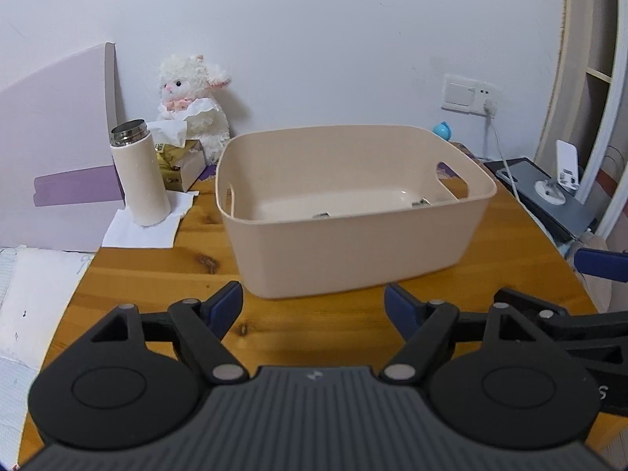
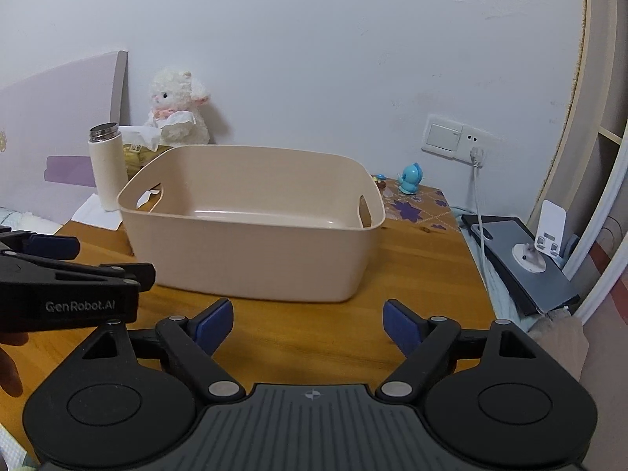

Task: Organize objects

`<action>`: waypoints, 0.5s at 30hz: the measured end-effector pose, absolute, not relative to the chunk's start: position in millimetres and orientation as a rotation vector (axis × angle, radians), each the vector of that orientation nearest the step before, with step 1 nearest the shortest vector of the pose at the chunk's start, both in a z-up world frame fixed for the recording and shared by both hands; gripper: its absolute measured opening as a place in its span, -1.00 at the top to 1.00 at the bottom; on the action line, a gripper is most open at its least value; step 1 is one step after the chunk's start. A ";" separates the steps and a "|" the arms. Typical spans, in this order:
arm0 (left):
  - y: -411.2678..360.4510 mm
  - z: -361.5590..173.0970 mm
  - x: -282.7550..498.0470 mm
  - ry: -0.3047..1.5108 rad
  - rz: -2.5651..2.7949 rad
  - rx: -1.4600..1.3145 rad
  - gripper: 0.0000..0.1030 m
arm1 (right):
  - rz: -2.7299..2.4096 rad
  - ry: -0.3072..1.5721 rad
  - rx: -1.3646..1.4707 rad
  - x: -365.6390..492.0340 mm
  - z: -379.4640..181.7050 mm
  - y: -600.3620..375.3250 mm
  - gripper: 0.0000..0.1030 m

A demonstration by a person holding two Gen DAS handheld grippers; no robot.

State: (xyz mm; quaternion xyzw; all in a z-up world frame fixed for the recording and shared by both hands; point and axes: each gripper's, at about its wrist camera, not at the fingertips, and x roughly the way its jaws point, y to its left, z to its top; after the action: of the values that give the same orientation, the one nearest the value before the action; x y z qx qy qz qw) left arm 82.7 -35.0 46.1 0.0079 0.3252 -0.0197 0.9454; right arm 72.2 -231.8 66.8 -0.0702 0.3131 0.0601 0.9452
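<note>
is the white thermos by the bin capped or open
Open, no cap on it: the white thermos stands upright on a napkin left of the beige bin, its bare steel threaded mouth exposed. No lid shows in either view.

Wood table [image 1: 322,325] – beige bin [image 1: 353,243], flask [image 1: 139,180] on napkin [image 1: 137,231].

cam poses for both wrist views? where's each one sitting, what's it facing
Left wrist: on the left gripper, low over the table, facing the bin and wall; its own open fingers show, and the right gripper's tip at right.
Right wrist: on the right gripper, right of the left one, same heading; its own open fingers show, the left gripper at left.
Shared: bin, bottle, plush, socket.
</note>
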 end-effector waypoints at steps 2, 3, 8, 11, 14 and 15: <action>-36.2 42.4 74.4 0.661 -0.041 0.020 -0.56 | 0.123 0.632 -0.146 63.2 65.2 -230.7 -0.66; -35.9 41.0 70.7 0.658 -0.035 0.019 -0.56 | 0.125 0.629 -0.148 59.0 64.2 -230.5 -0.67; -35.7 36.6 50.5 0.636 -0.033 0.035 -0.56 | 0.134 0.632 -0.148 43.1 60.8 -231.3 -0.67; -35.3 38.1 39.4 0.613 -0.027 0.053 -0.56 | 0.137 0.629 -0.135 33.7 61.6 -232.1 -0.67; -31.6 42.9 29.9 0.603 -0.036 0.037 -0.56 | 0.140 0.617 -0.127 23.0 64.6 -232.8 -0.67; -31.5 44.8 27.1 0.599 -0.038 0.037 -0.56 | 0.140 0.613 -0.126 20.6 65.9 -233.2 -0.68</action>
State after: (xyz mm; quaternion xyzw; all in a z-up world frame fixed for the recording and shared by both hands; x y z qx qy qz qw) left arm 27.1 -31.5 44.8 0.0183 0.2952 -0.0187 0.9551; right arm 20.6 -233.2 65.9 -0.0620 0.3012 0.0690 0.9490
